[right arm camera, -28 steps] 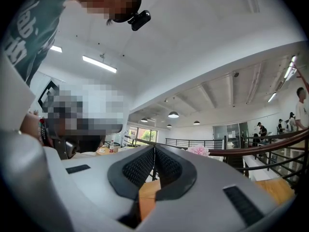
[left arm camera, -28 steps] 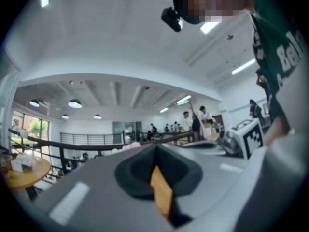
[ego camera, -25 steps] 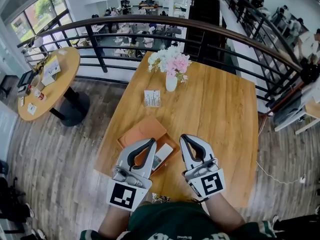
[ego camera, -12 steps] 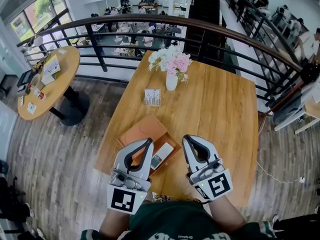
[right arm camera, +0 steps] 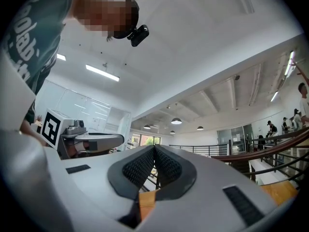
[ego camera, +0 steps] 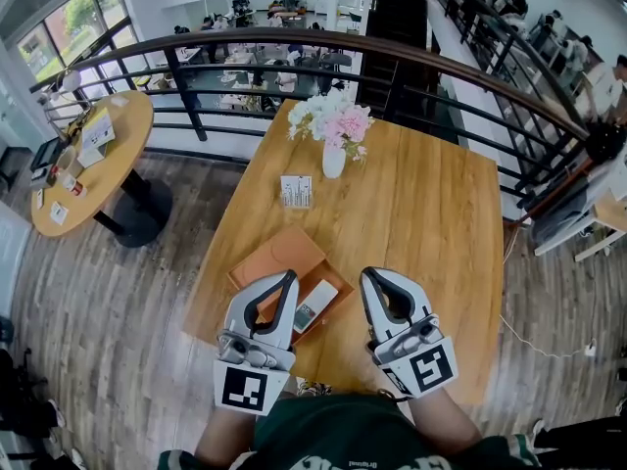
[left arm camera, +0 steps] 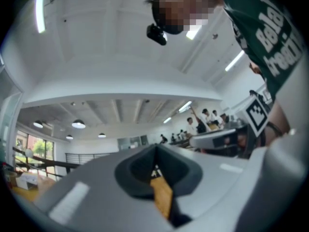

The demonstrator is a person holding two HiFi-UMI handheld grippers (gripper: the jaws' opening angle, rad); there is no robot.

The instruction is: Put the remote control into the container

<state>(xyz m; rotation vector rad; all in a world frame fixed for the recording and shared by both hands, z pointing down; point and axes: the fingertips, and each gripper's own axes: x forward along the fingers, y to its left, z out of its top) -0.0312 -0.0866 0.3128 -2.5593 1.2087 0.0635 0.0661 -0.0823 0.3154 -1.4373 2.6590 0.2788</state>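
The remote control (ego camera: 315,305) is a pale grey bar lying in the near right corner of the flat orange container (ego camera: 277,255) on the wooden table (ego camera: 431,213). My left gripper (ego camera: 291,276) hovers over the container's near edge, just left of the remote, and hides part of it. Its jaws are shut with nothing between them. My right gripper (ego camera: 369,274) is held over bare wood to the right of the container, shut and empty. Both gripper views tilt up at the ceiling: the left gripper (left arm camera: 155,151) and right gripper (right arm camera: 154,151) each show closed pads.
A white vase of pink and white flowers (ego camera: 333,125) stands at the table's far edge, with a small card stand (ego camera: 296,191) in front of it. A dark railing (ego camera: 196,96) curves behind, and a round table (ego camera: 93,160) sits at the left over wood flooring.
Both grippers have drawn back slightly toward my body, the right one also a little to the right. The remote stays put in the container.
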